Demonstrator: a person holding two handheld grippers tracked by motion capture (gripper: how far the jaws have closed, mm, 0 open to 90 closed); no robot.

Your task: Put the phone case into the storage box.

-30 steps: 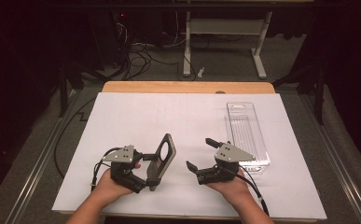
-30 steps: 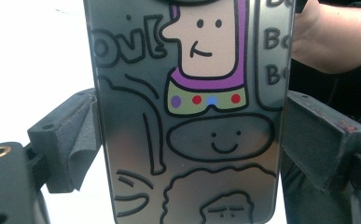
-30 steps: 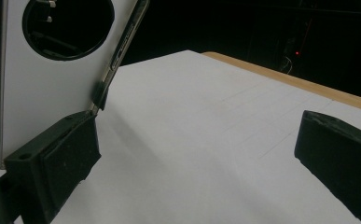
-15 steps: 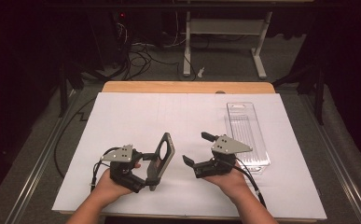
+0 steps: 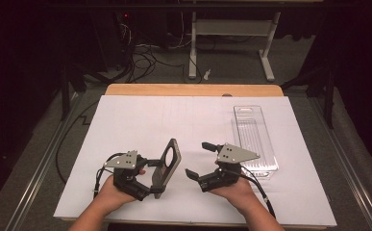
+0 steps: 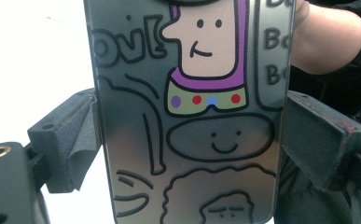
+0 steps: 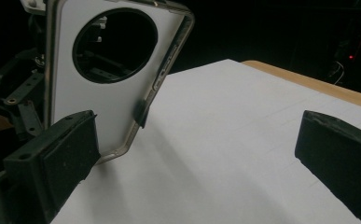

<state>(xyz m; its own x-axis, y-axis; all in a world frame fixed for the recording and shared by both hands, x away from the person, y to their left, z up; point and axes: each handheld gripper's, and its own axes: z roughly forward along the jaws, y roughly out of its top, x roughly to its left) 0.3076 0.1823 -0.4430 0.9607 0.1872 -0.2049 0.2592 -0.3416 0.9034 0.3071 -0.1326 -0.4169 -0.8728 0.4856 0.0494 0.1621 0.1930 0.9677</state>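
Right gripper [image 5: 199, 159] shifted left toward phone case [image 5: 167, 161].

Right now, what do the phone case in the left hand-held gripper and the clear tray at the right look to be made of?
Phone case: probably glossy plastic with a mirror-like silvery face, printed with black-outlined cartoons; the inner side looks matt white with a metallic-looking rim. Clear tray: thin transparent moulded plastic, going by the white sheet showing through and the ribbed floor catching light.

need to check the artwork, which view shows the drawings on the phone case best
The left gripper view: the phone case sits between the left gripper's pads with its cartoon drawings facing the camera. The right gripper view shows its plain inner side and round camera hole; the high view shows it edge-on.
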